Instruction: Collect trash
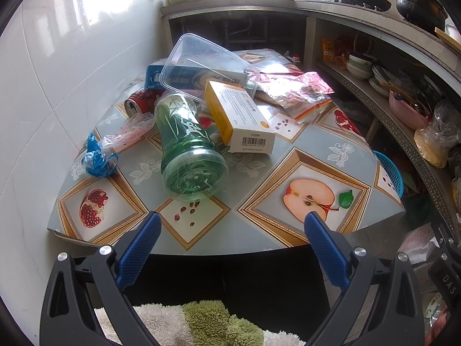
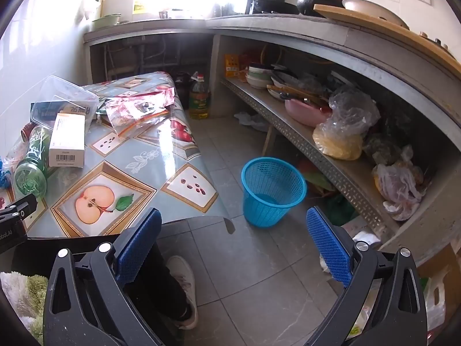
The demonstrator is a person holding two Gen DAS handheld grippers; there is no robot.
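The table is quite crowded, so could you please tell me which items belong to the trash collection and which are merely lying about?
For the job: green bottle, red can, orange box, clear tub, blue wrapper, blue basket.

Lying about: oil bottle, stacked bowls, black pots.

"DAS" on black gripper body (image 1: pixel 448 284), frame's lower right; "obot.AI" on black gripper body (image 2: pixel 11 232), left edge.
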